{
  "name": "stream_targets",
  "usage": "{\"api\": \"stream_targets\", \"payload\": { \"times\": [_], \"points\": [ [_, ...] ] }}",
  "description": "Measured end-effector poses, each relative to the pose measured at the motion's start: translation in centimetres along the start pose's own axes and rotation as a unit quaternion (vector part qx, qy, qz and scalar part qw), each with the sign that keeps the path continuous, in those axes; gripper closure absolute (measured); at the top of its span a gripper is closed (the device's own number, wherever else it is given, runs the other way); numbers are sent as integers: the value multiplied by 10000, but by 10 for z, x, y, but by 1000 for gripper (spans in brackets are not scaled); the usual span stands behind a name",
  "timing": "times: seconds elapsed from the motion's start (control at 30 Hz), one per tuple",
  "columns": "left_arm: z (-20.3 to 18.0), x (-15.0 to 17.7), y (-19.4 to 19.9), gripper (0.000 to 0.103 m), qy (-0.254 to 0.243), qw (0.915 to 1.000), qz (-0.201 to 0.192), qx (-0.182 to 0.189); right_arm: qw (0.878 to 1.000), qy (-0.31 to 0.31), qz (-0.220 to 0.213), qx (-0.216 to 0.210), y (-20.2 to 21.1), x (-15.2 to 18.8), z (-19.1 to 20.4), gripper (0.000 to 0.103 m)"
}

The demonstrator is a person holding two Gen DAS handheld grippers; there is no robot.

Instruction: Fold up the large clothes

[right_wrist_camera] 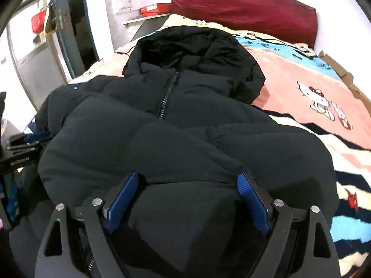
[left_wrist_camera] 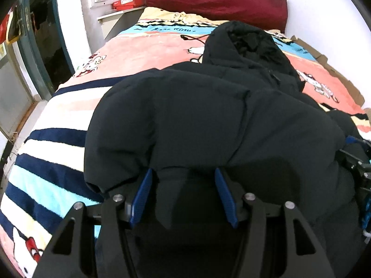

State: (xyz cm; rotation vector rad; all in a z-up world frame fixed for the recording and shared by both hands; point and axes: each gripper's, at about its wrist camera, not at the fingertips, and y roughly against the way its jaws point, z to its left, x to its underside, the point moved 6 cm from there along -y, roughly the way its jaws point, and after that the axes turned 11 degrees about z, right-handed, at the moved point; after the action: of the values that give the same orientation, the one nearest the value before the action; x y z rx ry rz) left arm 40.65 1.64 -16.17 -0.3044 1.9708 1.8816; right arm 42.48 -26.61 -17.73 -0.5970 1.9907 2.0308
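Note:
A black hooded puffer jacket [left_wrist_camera: 208,115] lies on the bed, hood toward the headboard; in the right wrist view [right_wrist_camera: 176,139] its zipper [right_wrist_camera: 168,95] faces up. My left gripper [left_wrist_camera: 183,173] stands open at the jacket's near edge, with thick jacket fabric bulging between its blue pads [left_wrist_camera: 141,197]. My right gripper [right_wrist_camera: 187,178] is also open, with the jacket's near edge between its blue pads [right_wrist_camera: 251,203]. The fingertips of both are hidden under fabric. The right gripper shows at the right edge of the left wrist view [left_wrist_camera: 358,162], and the left gripper at the left edge of the right wrist view [right_wrist_camera: 20,148].
The bed carries a striped Hello Kitty blanket [left_wrist_camera: 46,143], which also shows in the right wrist view [right_wrist_camera: 324,97]. A dark red headboard cushion [left_wrist_camera: 215,0] stands at the far end. A red box [left_wrist_camera: 128,2] sits on a shelf. A doorway [left_wrist_camera: 46,46] is at left. Cardboard [left_wrist_camera: 336,74] lines the right wall.

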Motion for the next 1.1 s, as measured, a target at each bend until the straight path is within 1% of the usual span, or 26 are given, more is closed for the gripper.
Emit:
{"api": "stream_targets", "payload": {
  "times": [0.07, 0.13, 0.2, 0.27, 0.3, 0.33, 0.47, 0.67, 0.93, 1.1],
  "points": [
    [0, 1, 6, 49, 60, 10000, 5, -18, 9998, 45, 48, 167, 4, 1, 0, 18],
    [-1, 5, 17, 49, 102, 9999, -109, 24, 9995, -33, 46, 313, 15, 5, -4, 19],
    [-3, 11, 15, 49, 56, 9999, -49, -95, 9997, -130, -72, 174, 27, 13, -7, 19],
    [-6, 17, 6, 49, -66, 9996, 120, -238, 9996, -108, 116, 215, 19, 22, -10, 19],
    [-8, 17, 6, 49, -84, 9995, 125, -267, 9994, -129, 270, 189, 12, 28, -13, 19],
    [-8, 17, 10, 49, -62, 9995, 102, -284, 9992, -181, 318, 149, 11, 29, -14, 19],
    [-6, 24, 31, 49, 121, 9994, -41, -319, 9986, -239, 360, 303, 22, 34, -16, 19],
    [-11, 48, 73, 49, 200, 9974, -325, -604, 9977, -263, 356, 507, 54, 52, -17, 19],
    [-27, 74, 131, 49, 12, 9920, -860, -922, 9968, -356, 291, 658, 101, 91, -16, 19],
    [-34, 88, 158, 49, -30, 9893, -1107, -948, 9964, -492, 213, 664, 123, 113, -17, 19]
  ]
}}
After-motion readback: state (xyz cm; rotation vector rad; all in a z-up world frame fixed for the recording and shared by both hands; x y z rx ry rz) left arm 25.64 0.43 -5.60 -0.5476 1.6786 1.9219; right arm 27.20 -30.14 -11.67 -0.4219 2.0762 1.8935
